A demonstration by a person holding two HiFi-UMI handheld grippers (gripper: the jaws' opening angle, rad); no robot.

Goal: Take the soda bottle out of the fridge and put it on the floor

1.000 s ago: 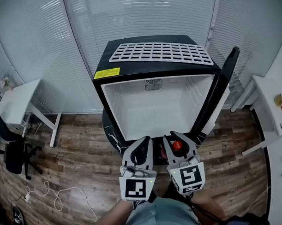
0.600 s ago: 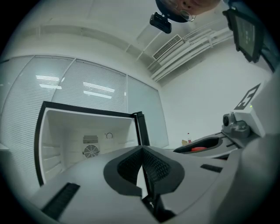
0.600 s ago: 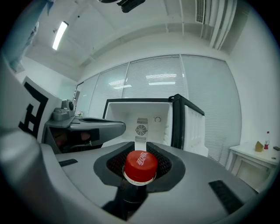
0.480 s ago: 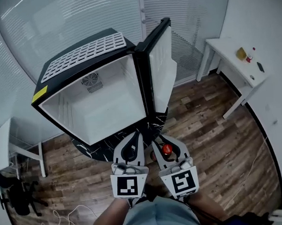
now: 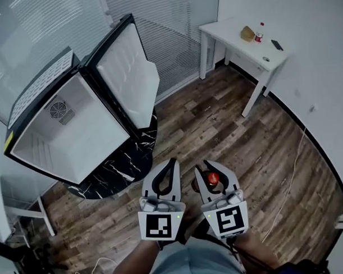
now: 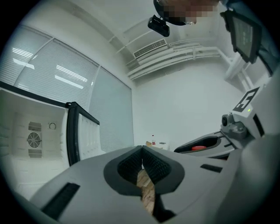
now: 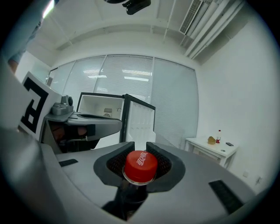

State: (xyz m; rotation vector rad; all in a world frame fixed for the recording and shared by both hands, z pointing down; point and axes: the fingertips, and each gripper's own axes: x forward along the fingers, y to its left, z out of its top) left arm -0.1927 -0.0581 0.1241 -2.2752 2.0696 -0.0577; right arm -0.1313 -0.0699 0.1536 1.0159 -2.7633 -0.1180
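Wood-plank floor [image 5: 233, 131], open fridge [image 5: 65, 137], white table [image 5: 241, 41]; right tongs [image 5: 211, 169] clamp soda bottle [image 7: 141, 165], left tongs [image 5: 170, 162] closed, empty.

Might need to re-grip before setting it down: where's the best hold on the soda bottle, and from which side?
The neck just under the red cap, jaws level from either side, as the right gripper holds it. The soda bottle hangs upright, and the cap's wider rim should keep it from slipping through.
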